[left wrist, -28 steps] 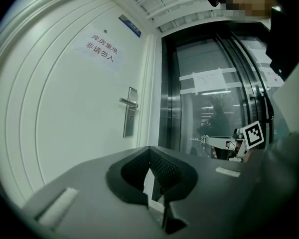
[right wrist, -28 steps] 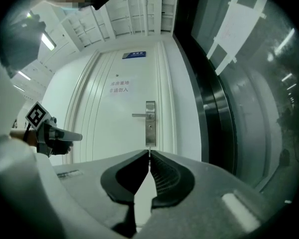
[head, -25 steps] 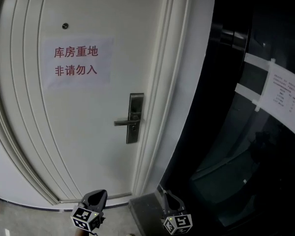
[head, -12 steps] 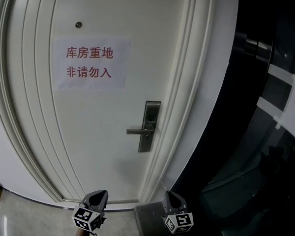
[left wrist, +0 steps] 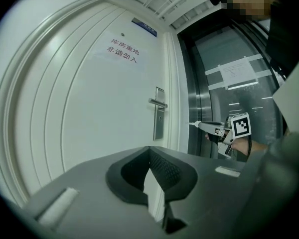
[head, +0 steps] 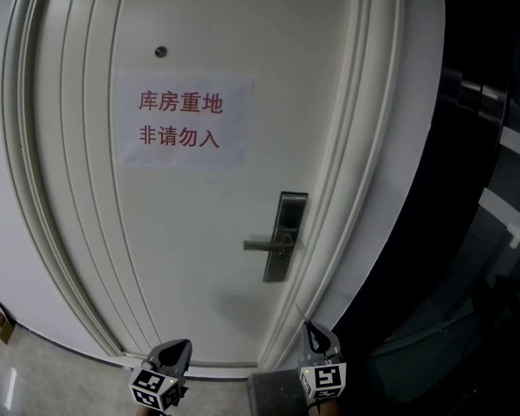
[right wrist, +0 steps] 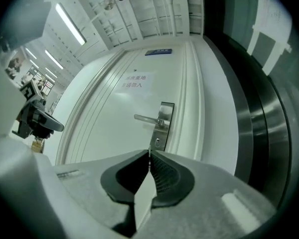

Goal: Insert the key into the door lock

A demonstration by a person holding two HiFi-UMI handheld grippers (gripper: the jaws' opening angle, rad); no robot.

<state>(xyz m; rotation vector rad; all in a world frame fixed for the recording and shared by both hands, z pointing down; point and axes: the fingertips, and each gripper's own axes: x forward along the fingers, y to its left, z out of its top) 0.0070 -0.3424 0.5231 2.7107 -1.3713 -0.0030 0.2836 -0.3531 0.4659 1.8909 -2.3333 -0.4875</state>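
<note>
The white door carries a steel lock plate with a lever handle. In the right gripper view the keyhole sits just below the handle. My right gripper is low in the head view, well short of the lock, and shut on a thin key that sticks out of its tips. That key's tip lines up close to the keyhole. My left gripper hangs at the lower left with its jaws shut on nothing, apart from the door.
A paper sign with red print hangs on the door under a peephole. The moulded door frame borders a dark glass and metal panel on the right. A dark mat lies at the threshold.
The head view has swung, so the door and lock sit further right and lower in the picture. My right gripper has risen and shifted right with the key. The left gripper has hardly moved in the picture.
</note>
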